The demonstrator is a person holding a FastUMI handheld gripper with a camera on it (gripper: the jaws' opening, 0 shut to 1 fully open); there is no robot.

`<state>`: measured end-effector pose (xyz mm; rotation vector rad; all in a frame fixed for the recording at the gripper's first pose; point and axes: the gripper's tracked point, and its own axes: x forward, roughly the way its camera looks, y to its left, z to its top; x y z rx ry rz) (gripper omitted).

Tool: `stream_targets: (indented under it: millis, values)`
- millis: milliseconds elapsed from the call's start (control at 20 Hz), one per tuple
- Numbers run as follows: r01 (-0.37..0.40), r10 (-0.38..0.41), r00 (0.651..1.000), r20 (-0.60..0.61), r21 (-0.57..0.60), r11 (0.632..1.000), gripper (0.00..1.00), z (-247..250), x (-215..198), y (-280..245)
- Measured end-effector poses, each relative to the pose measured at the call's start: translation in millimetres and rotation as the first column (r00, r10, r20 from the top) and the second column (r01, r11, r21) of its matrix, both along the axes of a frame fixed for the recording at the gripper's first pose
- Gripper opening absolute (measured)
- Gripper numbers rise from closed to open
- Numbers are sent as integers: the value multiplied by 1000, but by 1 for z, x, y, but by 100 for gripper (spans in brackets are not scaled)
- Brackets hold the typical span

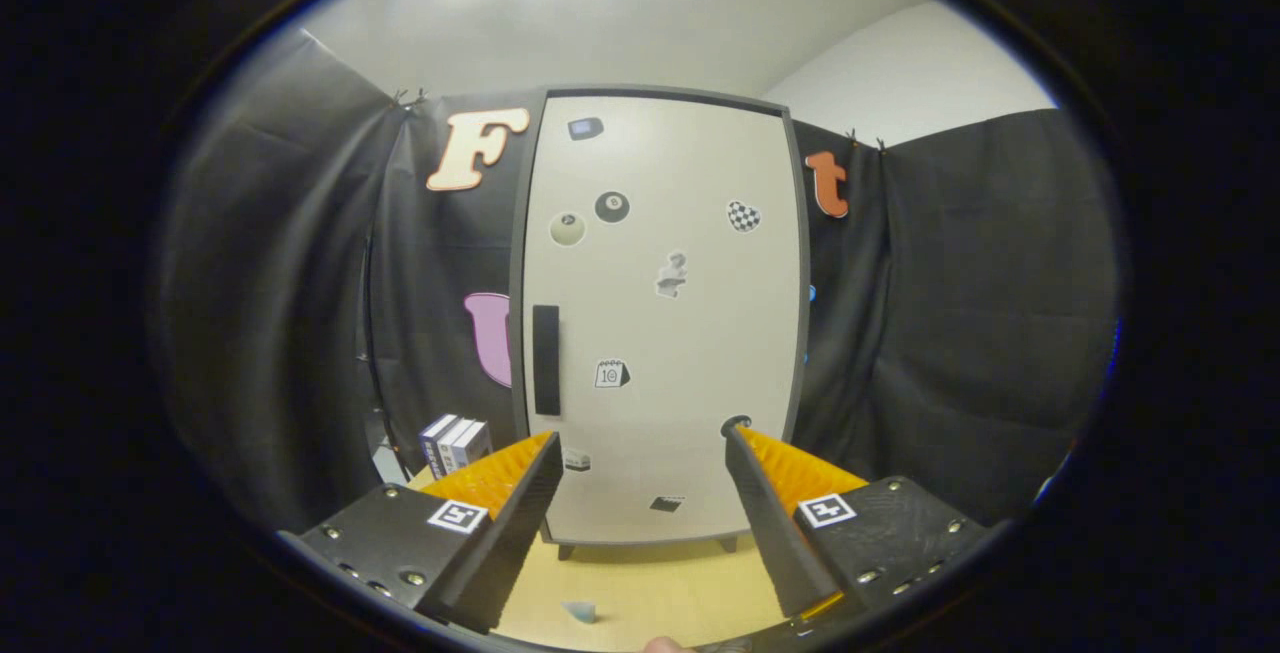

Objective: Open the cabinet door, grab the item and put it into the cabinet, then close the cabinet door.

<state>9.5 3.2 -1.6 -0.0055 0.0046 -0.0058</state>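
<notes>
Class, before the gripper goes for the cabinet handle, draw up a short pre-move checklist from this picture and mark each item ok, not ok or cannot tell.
1. Cabinet door shut, so opening comes first: ok.
2. Black handle on the door's left side in plain sight, beyond the fingers: ok.
3. Gripper open, nothing between its fingers: ok.
4. Gripper lined up with the handle: not ok; the handle sits above the left fingertip, not between the two.
5. Item to stow located: cannot tell; a box stands left of the cabinet and a small object lies on the table between the fingers.
6. Room for the door to swing: cannot tell.
</notes>
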Motion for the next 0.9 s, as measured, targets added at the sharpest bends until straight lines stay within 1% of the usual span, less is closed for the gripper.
stream_targets:
  millis: [250, 500, 700, 900]
  values:
    - [7, -7, 1000, -5, 2, 1000, 97, 0, 8, -1]
    - [-4, 4, 1000, -20, -1, 1000, 97, -6, 20, 7]
    - [-29, 28, 999, -29, -16, 999, 97, -11, 44, 25]
    - [-72, 72, 997, -28, -6, 997, 97, -14, 82, 54]
